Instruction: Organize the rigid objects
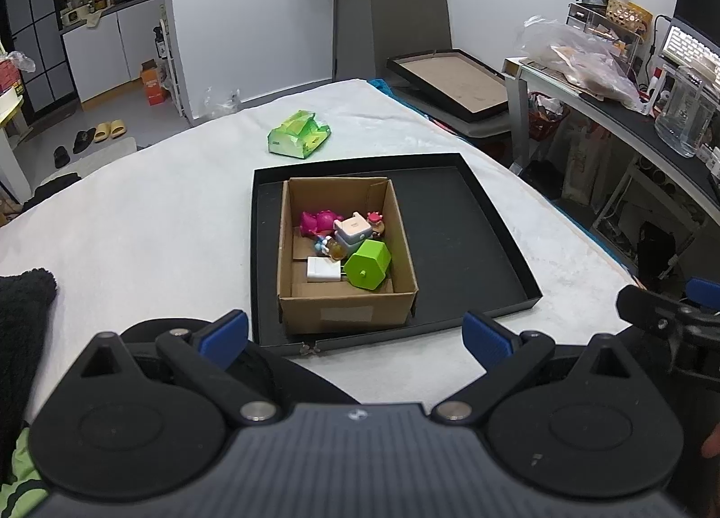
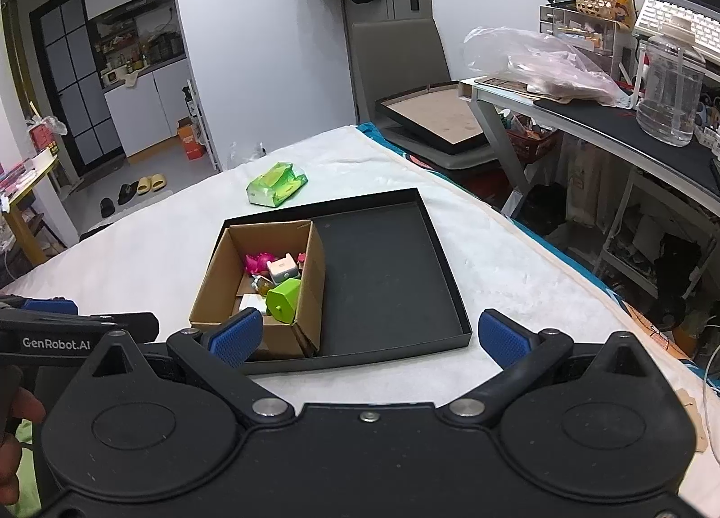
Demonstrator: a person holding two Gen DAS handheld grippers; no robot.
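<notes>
A cardboard box [image 1: 346,311] stands in the left part of a shallow black tray [image 1: 463,230] on the white bed cover. In the box lie a green hexagonal block [image 1: 369,266], a white charger [image 1: 323,270], a pink toy [image 1: 317,221], a pale cube toy [image 1: 353,230] and small figures. My left gripper [image 1: 355,335] is open and empty, just in front of the tray's near edge. My right gripper [image 2: 371,333] is open and empty, above the tray's near edge [image 2: 360,360]; the box [image 2: 310,275] is ahead on its left, and its left fingertip overlaps the box's near corner.
A green tissue pack [image 1: 299,133] lies on the bed beyond the tray. A black cloth [image 1: 22,329] lies at the left. A desk [image 2: 598,126] with a plastic bag and a water jug [image 2: 668,95] stands at the right. A chair with a framed board [image 2: 434,117] stands behind.
</notes>
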